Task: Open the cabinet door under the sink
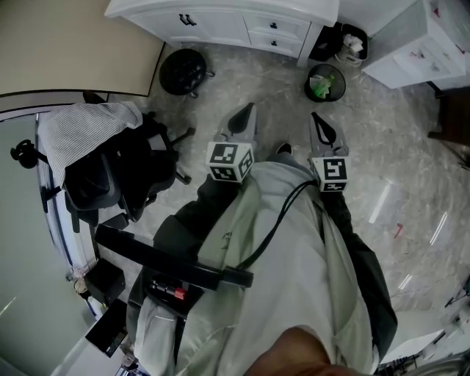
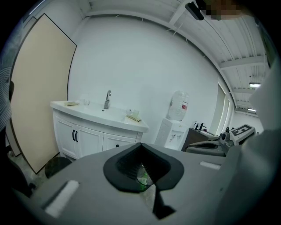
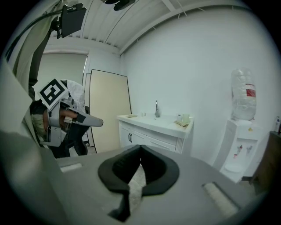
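Observation:
The white sink cabinet (image 1: 220, 22) stands at the far end of the floor, its doors closed, with paired black door handles (image 1: 187, 20). My left gripper (image 1: 244, 117) and right gripper (image 1: 321, 125) are held side by side well short of it, both pointing toward it, both shut and holding nothing. The left gripper view shows its shut gripper (image 2: 141, 146) with the cabinet (image 2: 83, 136), door handles (image 2: 75, 136) and faucet (image 2: 106, 99) ahead at the left. In the right gripper view, the cabinet (image 3: 149, 138) lies beyond the shut gripper (image 3: 140, 147), and the left gripper (image 3: 85, 118) shows at the left.
A black round stool (image 1: 183, 71) sits on the floor before the cabinet's left end. A small bin with green waste (image 1: 325, 82) and a black bin (image 1: 351, 42) stand at its right. An office chair draped in striped cloth (image 1: 95, 139) is at the left. A water dispenser (image 3: 239, 145) stands right of the cabinet.

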Tool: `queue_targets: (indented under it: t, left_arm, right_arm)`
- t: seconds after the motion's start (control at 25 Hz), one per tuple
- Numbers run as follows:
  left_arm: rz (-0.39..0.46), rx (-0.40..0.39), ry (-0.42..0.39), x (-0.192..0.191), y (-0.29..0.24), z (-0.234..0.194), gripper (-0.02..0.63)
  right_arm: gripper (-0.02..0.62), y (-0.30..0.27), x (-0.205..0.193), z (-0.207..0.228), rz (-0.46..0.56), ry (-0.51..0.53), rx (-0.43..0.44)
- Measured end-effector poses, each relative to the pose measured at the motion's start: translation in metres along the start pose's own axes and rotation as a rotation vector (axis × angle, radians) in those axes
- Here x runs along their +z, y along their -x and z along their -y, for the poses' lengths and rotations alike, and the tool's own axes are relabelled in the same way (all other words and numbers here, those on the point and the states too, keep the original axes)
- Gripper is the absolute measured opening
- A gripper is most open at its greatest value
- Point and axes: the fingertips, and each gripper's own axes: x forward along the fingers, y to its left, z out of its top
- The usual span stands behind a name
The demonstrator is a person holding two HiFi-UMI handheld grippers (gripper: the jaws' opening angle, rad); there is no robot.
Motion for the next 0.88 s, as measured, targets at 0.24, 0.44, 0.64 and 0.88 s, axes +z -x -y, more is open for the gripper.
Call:
queue_targets:
  t: [0.24, 0.44, 0.64, 0.88]
  left_arm:
    - [-0.031, 0.016, -0.007, -0.003, -0.013, -0.002, 0.006]
    - [-0.043, 0.013, -0.004, -0.008, -0.043, -0.018, 0.006]
    - [-0.101, -0.006, 0.037, -0.022, -0.088, -0.05, 0.006]
    - [-0.133, -0.045, -0.003, -0.031, -0.144, -0.1, 0.006]
  right_arm:
    - [0.0, -0.002, -0.015, 0.012, -0.035, -0.027, 0.004]
    - [0.0, -0.018, -0.029, 0.019, -0.084, -0.022, -0.003]
    - [0.0, -0.056, -0.028, 0.026, -0.135, 0.009, -0.048]
    - [0.0, -0.13, -0.029, 0.026, -0.182, 0.003, -0.088]
